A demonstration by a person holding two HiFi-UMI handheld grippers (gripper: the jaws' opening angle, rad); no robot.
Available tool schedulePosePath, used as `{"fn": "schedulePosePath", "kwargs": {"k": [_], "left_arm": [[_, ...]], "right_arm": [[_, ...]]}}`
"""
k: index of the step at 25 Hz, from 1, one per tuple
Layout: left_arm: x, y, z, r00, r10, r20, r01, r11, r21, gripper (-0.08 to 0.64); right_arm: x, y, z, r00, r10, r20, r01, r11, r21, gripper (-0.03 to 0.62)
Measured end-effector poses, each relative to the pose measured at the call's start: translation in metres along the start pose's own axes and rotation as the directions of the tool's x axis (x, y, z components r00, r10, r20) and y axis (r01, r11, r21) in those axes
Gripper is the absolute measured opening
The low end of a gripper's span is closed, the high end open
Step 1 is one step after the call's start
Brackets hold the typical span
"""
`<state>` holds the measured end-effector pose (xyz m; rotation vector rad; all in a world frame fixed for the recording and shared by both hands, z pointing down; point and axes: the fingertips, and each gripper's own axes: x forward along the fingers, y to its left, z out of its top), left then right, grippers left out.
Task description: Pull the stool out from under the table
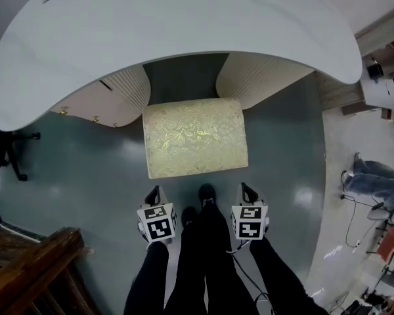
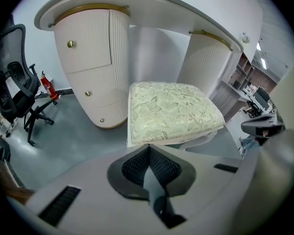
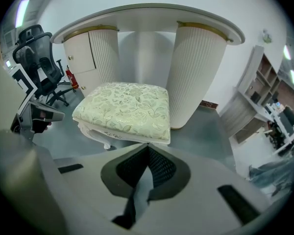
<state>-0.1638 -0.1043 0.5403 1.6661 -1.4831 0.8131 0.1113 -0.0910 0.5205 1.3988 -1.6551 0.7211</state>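
While the person is standing on the grey floor (image 1: 85, 169) facing the white table (image 1: 184, 25), the stool (image 1: 196, 136) is sitting between the person's shoes (image 1: 207, 192) and the table's knee gap. Its whole pale-gold, leaf-patterned cushion is showing in the head view, clear of the tabletop's near rim; its far corners are lying just beside the two ribbed pedestals, the left pedestal (image 1: 111, 97) carrying drawers with small gold knobs, the right pedestal (image 1: 259, 81) plain. The left gripper (image 1: 156, 192) is hovering on the near side of the stool's left corner, apart from it; its jaws are pressing together with nothing between them, the tips pointing at the cushion's near edge in the left gripper view. The right gripper (image 1: 244, 189) is hanging likewise off the stool's right near corner — jaws together, empty, not touching the cushion. In the left gripper view a black office chair (image 2: 14, 82) and a red extinguisher (image 2: 48, 86) are standing left of the left pedestal; in the right gripper view one carved white leg (image 3: 106, 143) is showing under the cushion.
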Motion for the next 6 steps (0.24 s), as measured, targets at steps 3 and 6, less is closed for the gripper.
{"fn": "schedulePosePath", "kwargs": {"k": [3,6], "left_arm": [[-0.0005,-0.0027,0.0015,1.0,-0.004,-0.002,0.004,1.0,-0.019,0.008],[-0.0037,-0.0064,0.0012,1.0,-0.011,-0.007,0.01,1.0,-0.018,0.008]], "right_arm": [[0.0003,0.001,-0.0042,1.0,0.006,-0.017,-0.006,1.0,-0.003,0.003],[-0.0013,0.0024,-0.008,1.0,0.013,-0.026,-0.014,1.0,-0.013,0.003]]}}
